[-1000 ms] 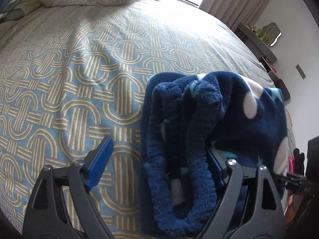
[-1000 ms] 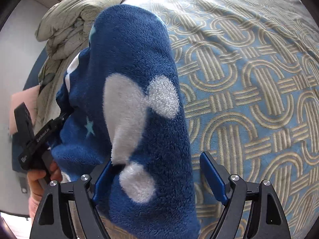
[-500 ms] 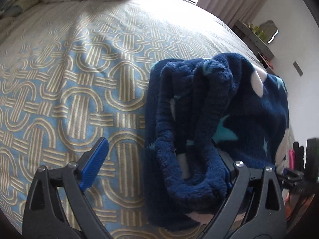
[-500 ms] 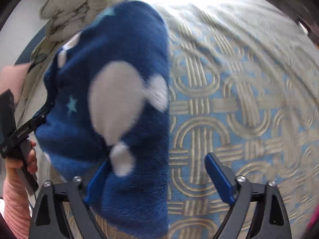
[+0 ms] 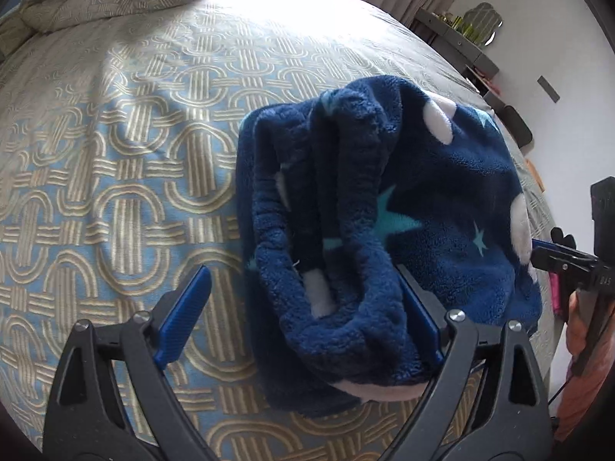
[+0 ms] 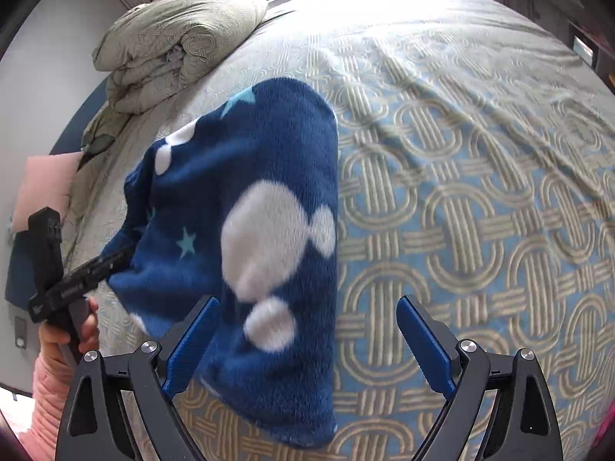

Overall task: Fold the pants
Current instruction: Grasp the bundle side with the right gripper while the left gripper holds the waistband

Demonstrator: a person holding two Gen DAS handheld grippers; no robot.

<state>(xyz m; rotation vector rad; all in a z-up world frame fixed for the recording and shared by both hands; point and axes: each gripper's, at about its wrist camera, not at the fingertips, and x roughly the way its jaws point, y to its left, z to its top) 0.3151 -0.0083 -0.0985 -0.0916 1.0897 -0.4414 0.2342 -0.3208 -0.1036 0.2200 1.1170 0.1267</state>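
navy star-spotted pants, blue-tan interlocked bedspread

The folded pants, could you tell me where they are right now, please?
The pants lie on the patterned bedspread, left of centre in the right wrist view, between the two open hand-held grippers, with the rolled duvet beyond them.
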